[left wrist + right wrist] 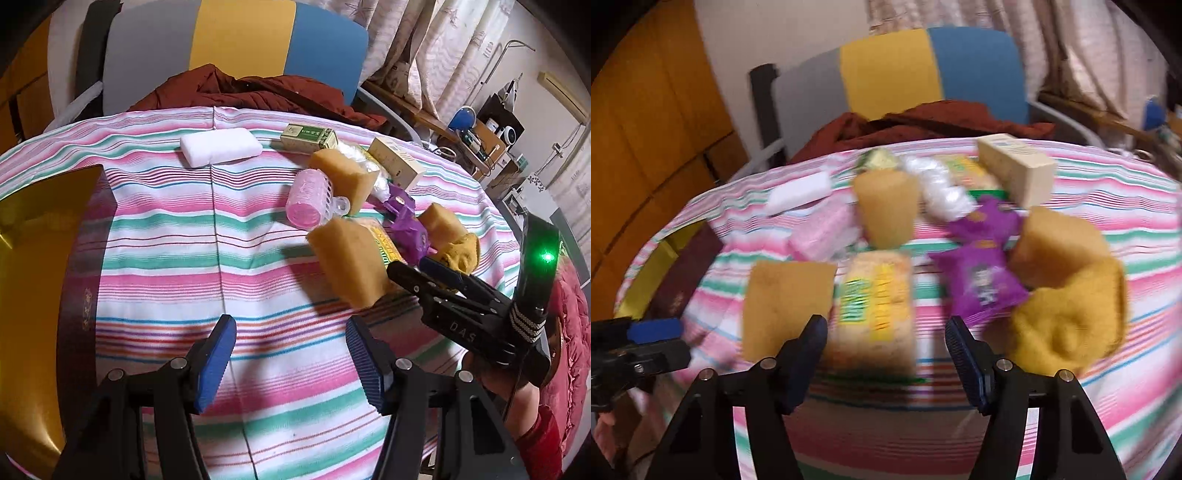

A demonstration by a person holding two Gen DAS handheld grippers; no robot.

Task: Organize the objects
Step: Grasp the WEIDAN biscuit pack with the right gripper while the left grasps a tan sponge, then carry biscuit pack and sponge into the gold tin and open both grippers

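A striped tablecloth is seen covering the table, with a gold tray at its left edge. Sponges, a pink hair roller and purple packets are clustered right of centre. The left gripper is spread over bare cloth, empty. The right gripper is spread above a cracker pack, nothing pinched.

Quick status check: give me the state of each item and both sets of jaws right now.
left gripper: jaws open, empty
right gripper: jaws open over the cracker pack, not gripping
nearest sponge: tilted
pink roller: on its side
purple packets: lying loose
white sponge: flat, apart
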